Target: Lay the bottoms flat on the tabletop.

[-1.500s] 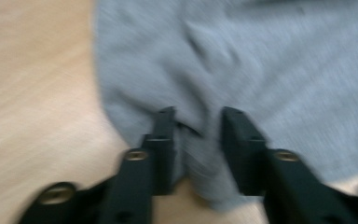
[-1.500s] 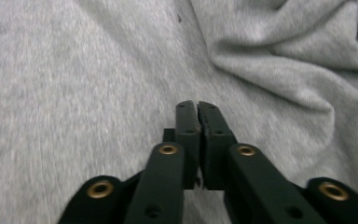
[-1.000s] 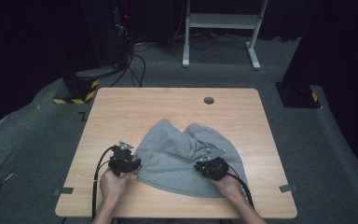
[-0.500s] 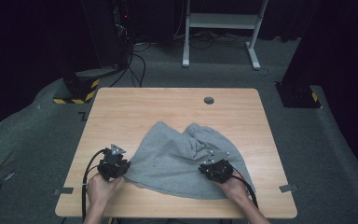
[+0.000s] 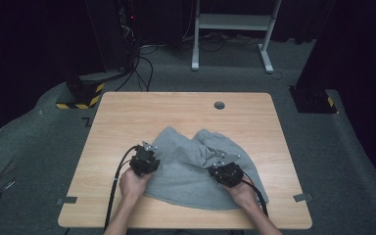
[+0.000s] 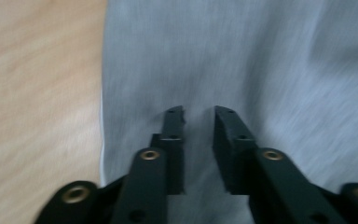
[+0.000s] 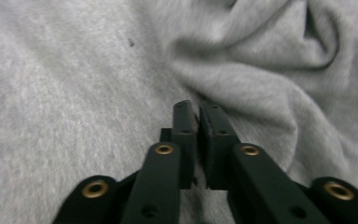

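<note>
The wooden surface (image 5: 127,117) carries a grey garment (image 5: 196,171), rumpled on its near half. The step looks like spreading it flat; next, each tool needs a firm pinch on an edge. The left tool (image 6: 198,112), jaws spread, hovers over cloth near the left hem. The right tool (image 7: 196,109), jaws pressed together, rests beside a fold, seemingly pinching nothing.

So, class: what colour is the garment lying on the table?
The garment is plain light grey, with no pattern; the right gripper view shows it best.
</note>
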A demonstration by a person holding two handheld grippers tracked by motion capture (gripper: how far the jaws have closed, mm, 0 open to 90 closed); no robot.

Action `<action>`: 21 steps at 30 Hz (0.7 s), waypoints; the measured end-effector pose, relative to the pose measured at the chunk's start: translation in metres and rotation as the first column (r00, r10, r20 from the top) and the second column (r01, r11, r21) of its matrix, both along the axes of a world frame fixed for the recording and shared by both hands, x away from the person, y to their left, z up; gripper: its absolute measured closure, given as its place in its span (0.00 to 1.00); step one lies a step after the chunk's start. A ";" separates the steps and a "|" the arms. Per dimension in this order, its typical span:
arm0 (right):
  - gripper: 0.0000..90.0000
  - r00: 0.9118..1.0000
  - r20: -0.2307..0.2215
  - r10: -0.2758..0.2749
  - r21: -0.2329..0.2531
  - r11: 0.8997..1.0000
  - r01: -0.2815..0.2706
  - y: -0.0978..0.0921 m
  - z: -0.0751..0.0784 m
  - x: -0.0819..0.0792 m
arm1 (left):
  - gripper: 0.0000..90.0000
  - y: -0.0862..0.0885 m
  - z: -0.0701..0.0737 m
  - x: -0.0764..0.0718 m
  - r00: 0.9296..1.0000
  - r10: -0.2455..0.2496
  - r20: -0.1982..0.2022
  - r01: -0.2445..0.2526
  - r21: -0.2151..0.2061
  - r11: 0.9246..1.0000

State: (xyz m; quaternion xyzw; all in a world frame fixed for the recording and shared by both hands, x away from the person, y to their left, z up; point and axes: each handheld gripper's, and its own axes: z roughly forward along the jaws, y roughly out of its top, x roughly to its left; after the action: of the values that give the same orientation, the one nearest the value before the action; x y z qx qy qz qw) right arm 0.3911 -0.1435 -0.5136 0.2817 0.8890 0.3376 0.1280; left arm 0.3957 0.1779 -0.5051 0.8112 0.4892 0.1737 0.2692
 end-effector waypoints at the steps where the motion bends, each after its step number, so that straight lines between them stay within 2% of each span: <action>1: 0.97 1.000 0.004 0.012 0.000 1.000 -0.012 -0.002 0.000 -0.003 | 0.92 0.002 0.000 -0.006 1.000 -0.005 -0.005 0.005 0.004 1.000; 3: 0.97 0.999 0.000 0.036 -0.002 0.999 -0.036 -0.005 0.000 -0.010 | 0.97 0.004 0.001 -0.018 1.000 -0.024 0.003 0.024 0.036 0.999; 6: 0.89 0.997 -0.010 0.077 -0.007 0.997 -0.077 -0.008 0.002 -0.017 | 0.96 0.008 0.004 -0.027 0.999 -0.037 -0.004 0.037 0.035 0.999; 7: 0.87 0.997 -0.010 0.079 -0.002 0.997 -0.079 -0.009 0.003 -0.017 | 0.93 0.010 0.006 -0.026 0.999 -0.034 0.009 0.034 0.010 0.999; 8: 0.85 0.997 -0.006 0.073 0.016 0.997 -0.073 -0.011 0.006 -0.016 | 0.87 0.011 0.010 -0.025 0.999 -0.032 0.023 0.033 -0.033 0.999; 9: 0.84 0.998 0.001 0.057 0.046 0.997 -0.057 -0.013 0.010 -0.014 | 0.80 0.010 0.014 -0.023 0.999 -0.025 0.045 0.028 -0.074 0.997; 11: 0.78 1.000 0.006 0.000 0.104 0.995 -0.001 -0.017 0.019 -0.005 | 0.66 0.005 0.023 -0.016 0.996 -0.008 0.088 0.018 -0.106 0.994; 13: 0.74 0.998 0.030 -0.061 0.117 0.992 0.057 -0.015 0.027 0.004 | 0.58 -0.001 0.026 -0.006 0.994 0.007 0.109 0.008 -0.133 0.991; 14: 0.72 0.996 0.040 -0.080 0.113 0.991 0.075 -0.014 0.031 0.010 | 0.56 -0.004 0.025 0.000 0.994 0.015 0.112 0.000 -0.130 0.992; 15: 0.70 0.993 0.048 -0.104 0.110 0.989 0.099 -0.012 0.034 0.016 | 0.54 -0.007 0.024 0.006 0.994 0.024 0.110 -0.009 -0.130 0.991; 18: 0.64 0.985 0.042 -0.169 0.095 0.982 0.164 -0.008 0.037 0.034 | 0.52 -0.017 0.016 0.024 0.997 0.035 0.068 -0.026 -0.136 0.990; 21: 0.63 0.981 0.010 -0.195 0.054 0.980 0.194 -0.003 0.028 0.050 | 0.59 -0.025 0.007 0.033 0.999 0.025 0.034 -0.020 -0.139 0.990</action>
State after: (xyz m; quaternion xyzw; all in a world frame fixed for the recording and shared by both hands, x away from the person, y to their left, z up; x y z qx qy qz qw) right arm 0.4408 -0.1466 -0.4853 0.3678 0.8470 0.3491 0.1597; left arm 0.4290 0.1529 -0.4978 0.7817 0.5044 0.1569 0.3316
